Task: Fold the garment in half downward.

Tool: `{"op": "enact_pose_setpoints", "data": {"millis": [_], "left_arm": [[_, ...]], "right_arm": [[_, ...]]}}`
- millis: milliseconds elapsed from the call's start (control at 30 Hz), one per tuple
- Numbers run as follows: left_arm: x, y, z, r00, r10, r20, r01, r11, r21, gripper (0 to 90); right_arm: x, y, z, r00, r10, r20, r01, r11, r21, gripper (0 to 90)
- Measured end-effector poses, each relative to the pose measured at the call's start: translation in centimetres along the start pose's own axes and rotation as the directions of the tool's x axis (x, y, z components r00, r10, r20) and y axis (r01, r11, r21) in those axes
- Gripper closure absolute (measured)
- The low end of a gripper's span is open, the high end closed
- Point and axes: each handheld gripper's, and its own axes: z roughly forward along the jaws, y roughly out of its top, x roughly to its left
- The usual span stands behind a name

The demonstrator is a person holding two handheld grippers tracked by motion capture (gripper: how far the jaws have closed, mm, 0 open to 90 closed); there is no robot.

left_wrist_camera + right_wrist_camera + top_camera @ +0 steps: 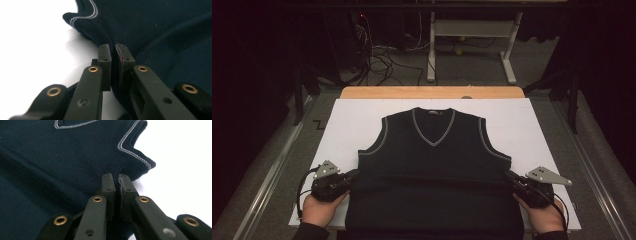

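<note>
Slippage is your main risk: the dark sleeveless sweater [432,170] lies flat, front up, on the white board [532,125] covering the table, collar away from you and hem at your edge, and it is a wide, heavy-looking knit held by two thin pinches. If you lift one side ahead of the other, the cloth will likely skew, or a fold may slide out of the pads. Pulling outward hard could stretch the ribbed side seams. Your left gripper [113,51] is clenched on the sweater's side edge just below the armhole, knit pressed between its jaws. Your right gripper [116,181] grips the opposite edge likewise, jaws nearly closed on fabric.
</note>
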Motion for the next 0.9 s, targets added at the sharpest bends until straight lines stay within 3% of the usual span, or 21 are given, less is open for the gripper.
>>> {"op": "enact_pose_setpoints", "data": {"millis": [200,900], "left_arm": [[-1.0,-0.8,-1.3,0.9996,0.027,0.006,-0.027,0.9996,0.0,79.0],[-2.9,-3.7,-3.0,0.9976,0.064,0.027,-0.066,0.9957,0.065,78.5]], "right_arm": [[0.3,-0.6,-1.0,0.9999,-0.011,-0.01,0.011,0.9999,-0.006,85.5],[1.8,-3.5,-4.1,0.998,-0.042,-0.048,0.044,0.9982,0.04,85.3]]}}
